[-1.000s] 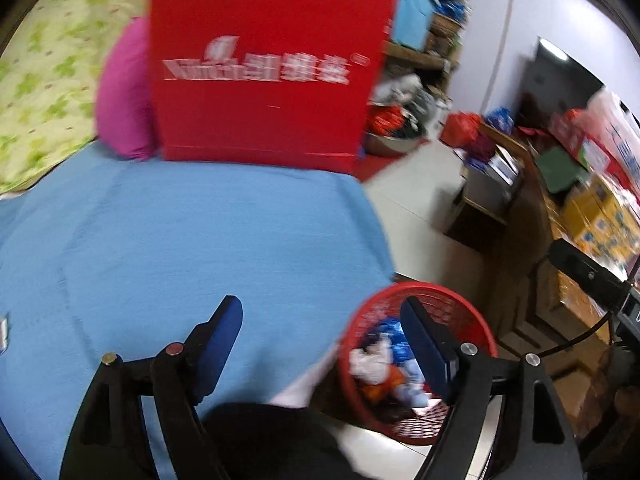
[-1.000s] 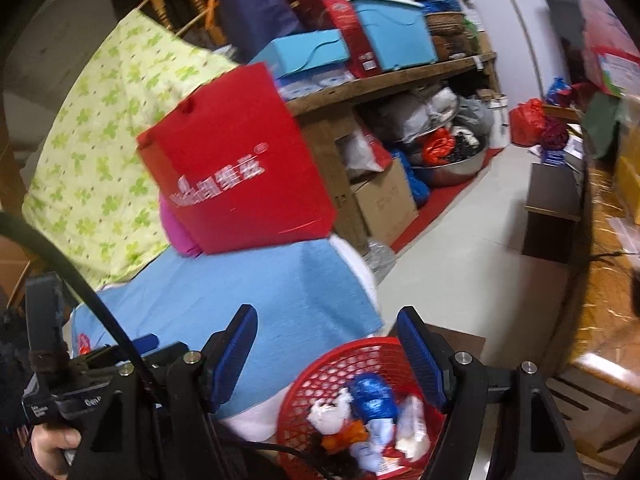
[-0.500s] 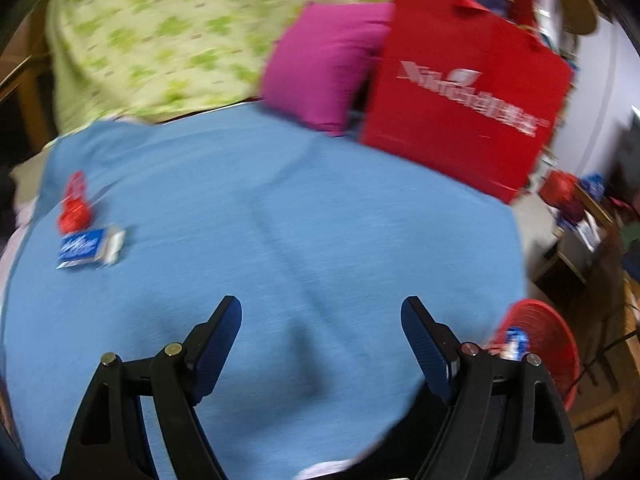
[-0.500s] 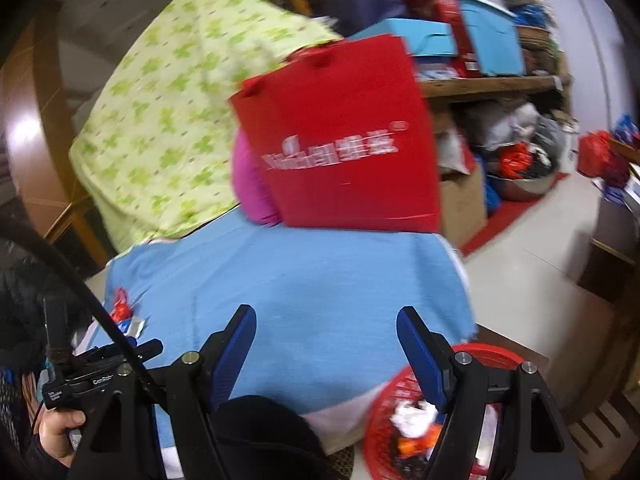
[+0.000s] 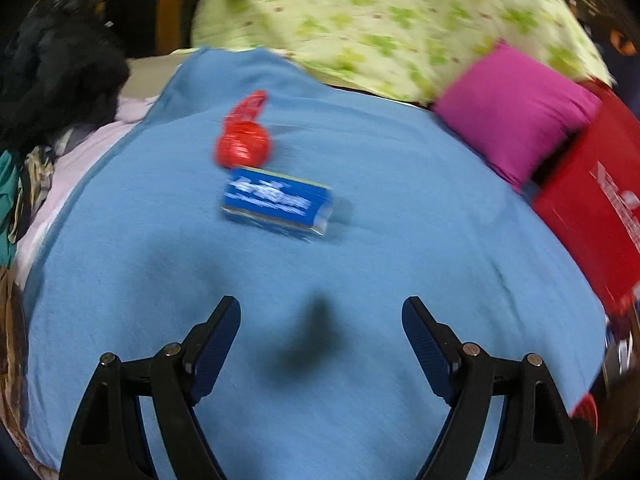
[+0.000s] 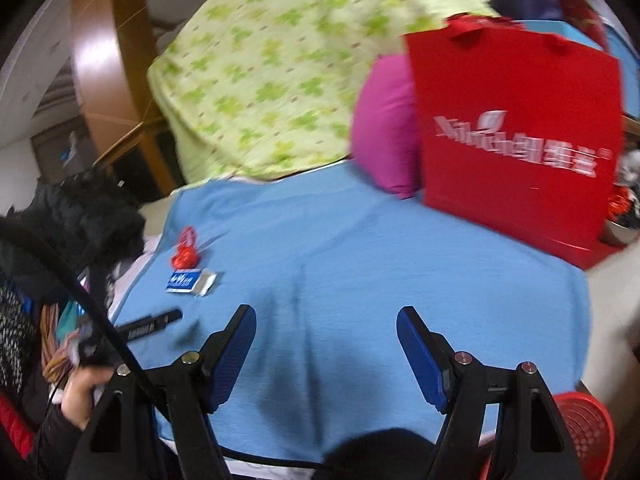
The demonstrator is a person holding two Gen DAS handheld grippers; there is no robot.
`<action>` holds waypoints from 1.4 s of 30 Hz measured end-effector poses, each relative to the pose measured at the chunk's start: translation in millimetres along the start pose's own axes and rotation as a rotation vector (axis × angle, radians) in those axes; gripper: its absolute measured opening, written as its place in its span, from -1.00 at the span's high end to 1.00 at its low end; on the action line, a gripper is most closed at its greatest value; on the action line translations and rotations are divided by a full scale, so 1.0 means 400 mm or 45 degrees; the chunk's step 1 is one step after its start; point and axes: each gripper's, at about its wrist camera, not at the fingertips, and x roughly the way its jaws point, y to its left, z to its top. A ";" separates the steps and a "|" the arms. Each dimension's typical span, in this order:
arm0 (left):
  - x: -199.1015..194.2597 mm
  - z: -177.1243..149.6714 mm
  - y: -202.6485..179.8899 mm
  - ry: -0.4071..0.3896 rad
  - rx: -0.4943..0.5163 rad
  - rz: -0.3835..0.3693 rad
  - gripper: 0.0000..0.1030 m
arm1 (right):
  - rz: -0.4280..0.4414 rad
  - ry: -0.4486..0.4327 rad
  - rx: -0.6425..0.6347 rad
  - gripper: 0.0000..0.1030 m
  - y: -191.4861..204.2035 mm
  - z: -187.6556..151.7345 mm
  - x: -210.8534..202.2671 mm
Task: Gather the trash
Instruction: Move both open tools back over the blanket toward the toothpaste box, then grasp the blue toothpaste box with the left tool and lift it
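Blue bedspread (image 5: 400, 240) carries a red wrapper (image 5: 242, 142) touching a blue packet (image 5: 276, 202). Both the left gripper (image 5: 321, 312) and right gripper (image 6: 326, 320) hover spread wide, empty.

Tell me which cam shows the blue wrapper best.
Left wrist: the blue wrapper lies near frame centre, large and unobstructed, below the red bag scrap. The right wrist shows it small, far left, beside the same scrap.

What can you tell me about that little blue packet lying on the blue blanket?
The blue packet is a small, flat wrapper with blurred white print and a silvery crinkled end, apparently foil or plastic. It lies flat on the blue blanket, right beside a red crumpled bag, possibly touching it. No fingers touch it.
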 end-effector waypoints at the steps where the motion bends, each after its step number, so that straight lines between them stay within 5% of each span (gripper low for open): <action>1: 0.019 0.016 0.015 0.002 -0.004 0.013 -0.65 | 0.011 0.010 -0.009 -0.48 0.010 0.001 0.015; 13: 0.186 0.128 0.006 0.063 0.167 0.063 -0.69 | 0.034 0.077 0.047 -0.48 -0.012 -0.003 0.113; 22: 0.218 0.135 0.066 0.075 0.056 0.118 -0.69 | 0.036 0.103 0.057 -0.48 -0.018 -0.008 0.130; 31: 0.132 0.115 0.195 0.045 -0.124 0.253 -0.69 | 0.063 0.093 0.056 -0.48 -0.010 -0.006 0.123; 38: 0.015 0.095 0.272 -0.078 -0.295 0.426 -0.69 | 0.105 0.080 0.074 -0.48 -0.004 -0.017 0.102; 42: 0.017 0.126 0.212 -0.106 -0.197 0.386 -0.69 | 0.106 0.066 0.080 -0.48 -0.010 -0.016 0.089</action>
